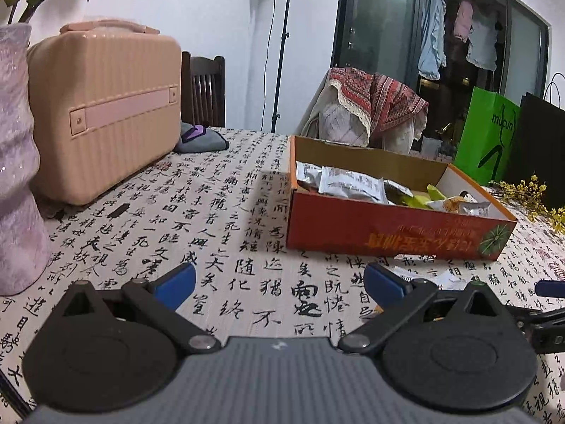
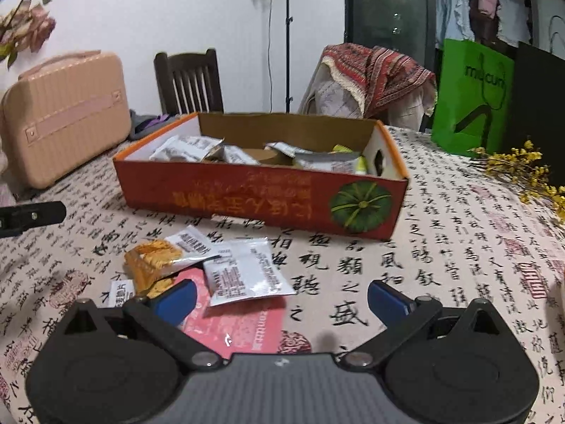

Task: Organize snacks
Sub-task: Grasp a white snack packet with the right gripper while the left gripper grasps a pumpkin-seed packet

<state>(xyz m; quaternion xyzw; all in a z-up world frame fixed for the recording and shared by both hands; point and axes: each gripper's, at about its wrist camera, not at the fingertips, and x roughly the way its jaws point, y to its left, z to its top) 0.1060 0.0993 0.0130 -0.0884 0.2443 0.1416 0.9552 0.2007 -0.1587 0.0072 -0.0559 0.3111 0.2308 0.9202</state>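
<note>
Both grippers hover over the calligraphy tablecloth (image 1: 219,212) with jaws spread wide and nothing between them: the left gripper (image 1: 279,284) well short of the red cardboard box (image 2: 261,198), the right gripper (image 2: 280,298) just above loose snack packets (image 2: 247,272) and a pink packet (image 2: 233,321) lying in front of that box. More silver packets (image 1: 349,185) sit inside the box. A pink case (image 1: 106,106) stands left of it.

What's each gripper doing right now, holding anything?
Left gripper: open, holding nothing, above the tablecloth.
Right gripper: open, holding nothing, just short of the loose snack packets.
</note>
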